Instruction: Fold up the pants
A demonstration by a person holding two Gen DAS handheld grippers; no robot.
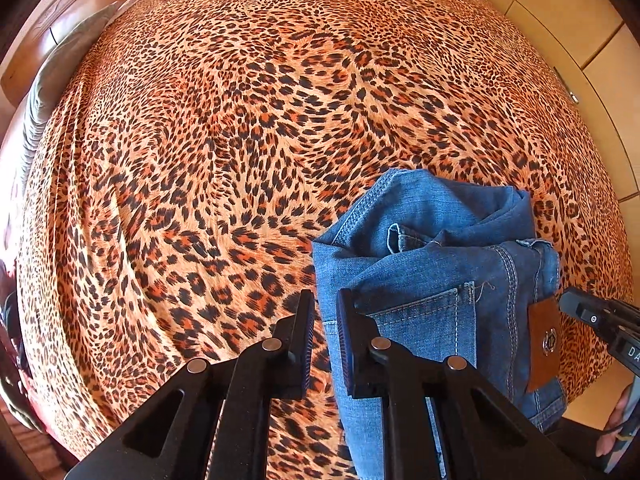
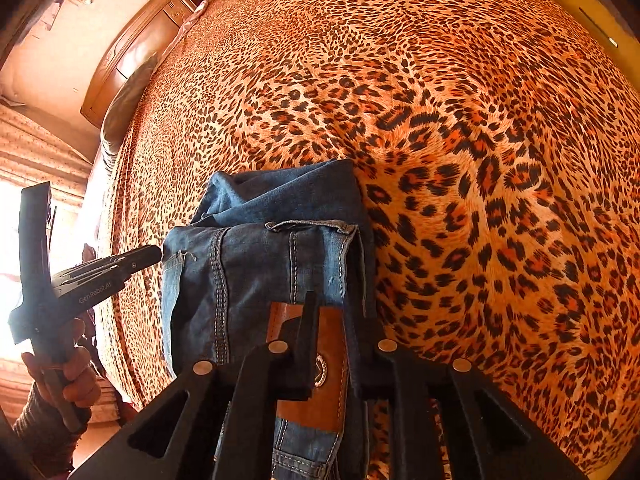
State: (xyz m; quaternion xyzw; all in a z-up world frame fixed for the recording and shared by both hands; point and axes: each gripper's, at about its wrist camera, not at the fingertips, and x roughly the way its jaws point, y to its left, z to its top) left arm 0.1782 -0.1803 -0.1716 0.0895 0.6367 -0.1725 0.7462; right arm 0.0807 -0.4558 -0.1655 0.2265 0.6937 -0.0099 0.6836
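The blue jeans lie folded into a thick bundle on the leopard-print bed sheet, close to the near edge. A brown leather patch shows on the waistband. My left gripper hangs over the bundle's left edge, its jaws almost together; sheet and denim show through the thin slit and nothing is pinched. My right gripper stands over the leather patch at the right edge, narrowly open, its pads off the cloth.
A wooden headboard and a grey pillow lie at the far left. Tiled floor runs along the right of the bed. A sandalled foot stands by the near edge. A hand holds the left gripper's handle.
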